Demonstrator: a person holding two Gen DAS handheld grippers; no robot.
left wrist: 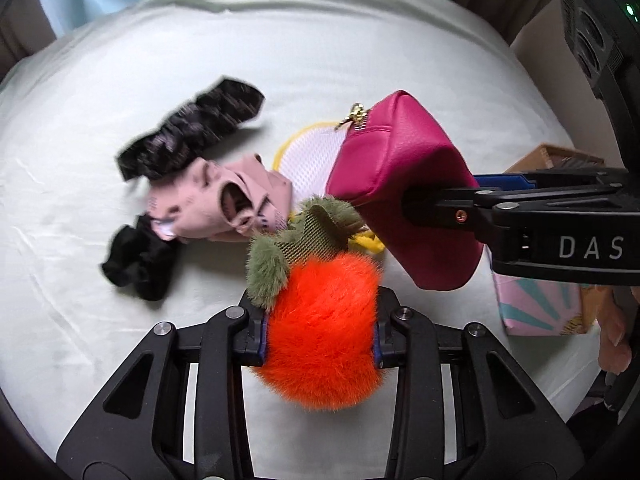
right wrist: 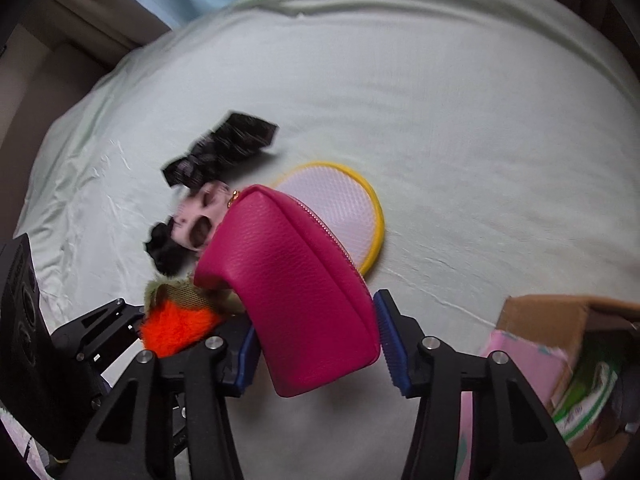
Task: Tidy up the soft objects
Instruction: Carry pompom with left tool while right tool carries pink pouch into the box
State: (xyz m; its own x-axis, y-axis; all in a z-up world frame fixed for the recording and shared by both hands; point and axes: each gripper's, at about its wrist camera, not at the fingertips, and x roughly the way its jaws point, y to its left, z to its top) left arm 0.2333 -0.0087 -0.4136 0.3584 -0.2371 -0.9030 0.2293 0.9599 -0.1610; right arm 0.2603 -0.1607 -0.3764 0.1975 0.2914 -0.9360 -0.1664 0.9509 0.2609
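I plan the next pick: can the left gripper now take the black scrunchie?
Probably not: the left gripper already holds the orange plush, so its fingers are occupied, though the black scrunchie lies uncovered.

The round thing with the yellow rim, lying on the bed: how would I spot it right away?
Start at the pale green bedsheet and find the heap of black and pink clothes near its middle. Right beside it lies a flat white mesh disc, partly hidden by the lifted magenta pouch. Only it has a bright yellow edge.
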